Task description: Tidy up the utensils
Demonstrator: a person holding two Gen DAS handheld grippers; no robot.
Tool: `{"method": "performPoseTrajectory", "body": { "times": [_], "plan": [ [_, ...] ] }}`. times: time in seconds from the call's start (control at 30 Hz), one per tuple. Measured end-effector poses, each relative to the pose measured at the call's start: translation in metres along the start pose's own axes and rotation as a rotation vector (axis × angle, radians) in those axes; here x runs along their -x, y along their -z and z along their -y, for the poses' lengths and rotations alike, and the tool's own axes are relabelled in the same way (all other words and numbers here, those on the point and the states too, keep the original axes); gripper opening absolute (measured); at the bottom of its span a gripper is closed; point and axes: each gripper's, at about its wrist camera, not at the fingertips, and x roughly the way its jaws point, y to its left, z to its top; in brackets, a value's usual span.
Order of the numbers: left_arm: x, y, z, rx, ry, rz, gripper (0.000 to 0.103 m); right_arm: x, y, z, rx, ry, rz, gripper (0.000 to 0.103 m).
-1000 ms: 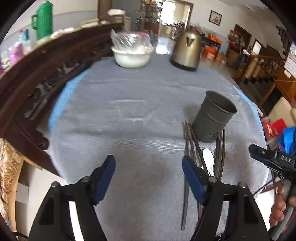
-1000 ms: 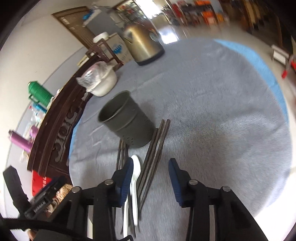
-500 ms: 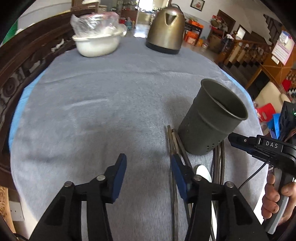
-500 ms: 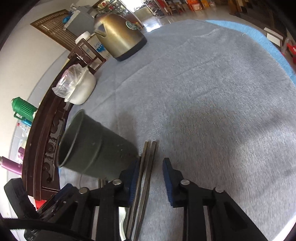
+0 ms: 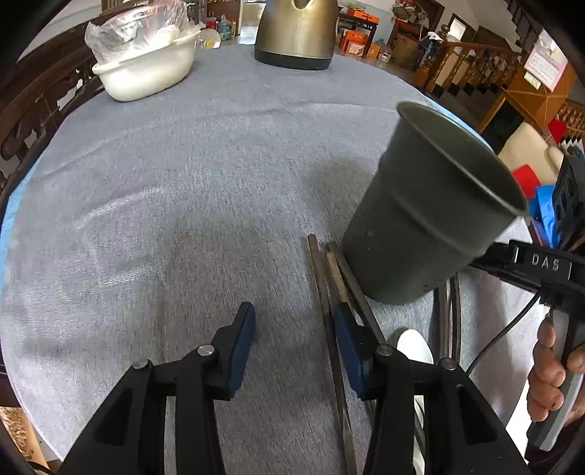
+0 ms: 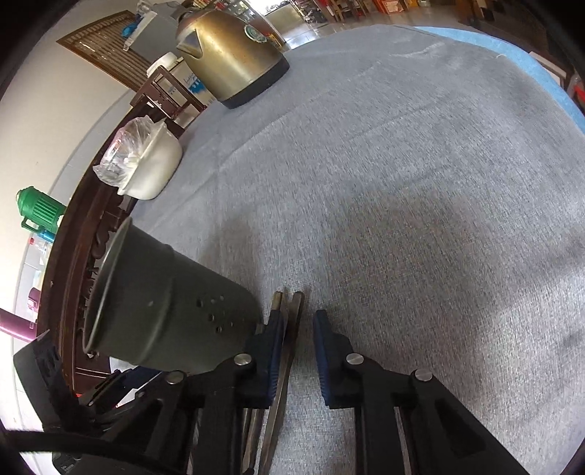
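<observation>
A dark grey perforated utensil cup stands on the grey tablecloth. Dark chopsticks lie at its base on the left, a white spoon and more chopsticks further right. My left gripper is low over the cloth with its jaws closing. One chopstick runs just inside its right pad, untouched by the left pad. My right gripper is also closing, with a pair of chopsticks between its jaws against the left pad. A gap shows at the right pad.
A brass-coloured kettle and a white bowl under plastic wrap stand at the far side of the round table. Carved dark wood borders the left. A hand holds the right gripper's handle at the table edge.
Both grippers have come forward and down toward the chopsticks beside the cup, and both pairs of jaws have narrowed. The cup now looms much larger in both views.
</observation>
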Motion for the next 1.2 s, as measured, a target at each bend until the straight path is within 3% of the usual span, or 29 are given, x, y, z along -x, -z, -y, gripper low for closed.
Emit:
{"method": "performPoseTrajectory", "body": {
  "times": [0.23,0.33,0.5,0.63,0.77,0.8,0.9,1.2],
  "plan": [
    [0.002,-0.01,-0.013,0.014,0.011,-0.018,0.036,-0.003,-0.002,-0.01,0.048,0.019,-0.016,0.019],
    [0.001,-0.019,-0.016,0.013,0.016,-0.025,0.028,0.0,-0.004,0.002,-0.024,-0.036,-0.017,0.019],
    [-0.006,-0.029,-0.017,0.018,0.042,-0.027,0.02,0.002,-0.008,0.012,-0.063,-0.053,-0.034,0.019],
    [-0.022,-0.043,-0.019,0.041,0.065,-0.037,0.01,-0.003,-0.011,0.002,-0.026,-0.001,-0.036,0.019],
    [-0.027,-0.045,-0.022,0.08,0.101,-0.04,0.008,-0.008,-0.012,-0.011,0.036,0.07,-0.044,0.018],
    [-0.028,-0.047,-0.021,0.081,0.101,-0.042,0.008,-0.01,-0.013,-0.015,0.055,0.09,-0.048,0.01],
    [-0.025,-0.045,-0.019,0.081,0.101,-0.037,0.007,-0.011,-0.012,-0.018,0.08,0.097,-0.043,0.009],
    [0.023,-0.035,-0.018,0.067,0.142,0.081,0.005,0.029,-0.005,-0.01,0.063,-0.007,0.058,0.008]
  ]
}}
